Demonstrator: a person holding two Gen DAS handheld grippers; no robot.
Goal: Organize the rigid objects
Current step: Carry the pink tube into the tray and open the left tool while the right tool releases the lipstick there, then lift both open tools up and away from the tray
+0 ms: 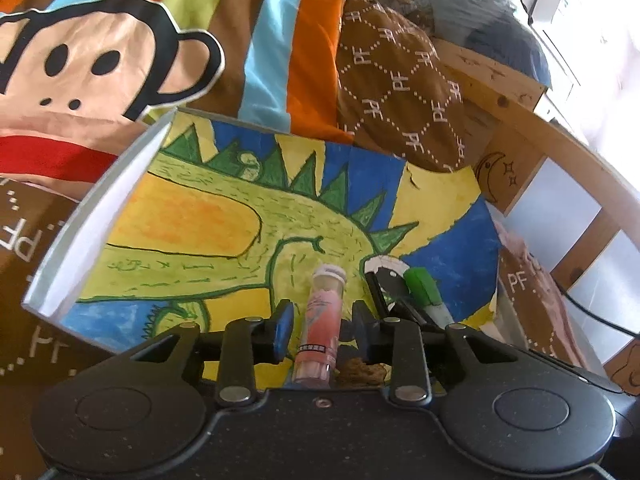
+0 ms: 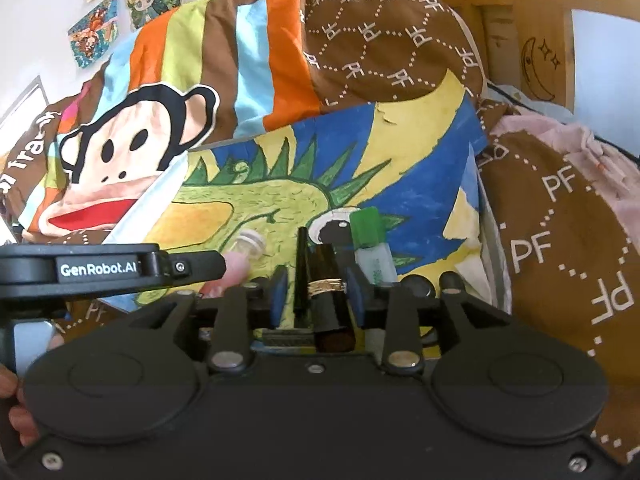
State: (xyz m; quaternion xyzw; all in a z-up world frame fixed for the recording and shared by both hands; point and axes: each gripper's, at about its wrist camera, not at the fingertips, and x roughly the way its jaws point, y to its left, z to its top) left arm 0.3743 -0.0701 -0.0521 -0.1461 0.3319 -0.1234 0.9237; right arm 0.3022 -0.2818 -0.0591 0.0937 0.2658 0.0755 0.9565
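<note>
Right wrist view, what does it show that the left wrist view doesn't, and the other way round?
Only the right wrist view shows the cartoon posters on the wall, the black tube with a gold band between the right claw fingers, and the left claw's arm seen from the side.

Only the left wrist view shows the pink tube's whole length between the left claw fingers, and grey bedding behind the bed rail.

Both show the dinosaur painting, monkey blanket, green-capped tube and moon drawing.

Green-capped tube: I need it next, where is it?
The green-capped tube lies on the dinosaur painting, just right of the black tube between the right gripper's fingers.
</note>
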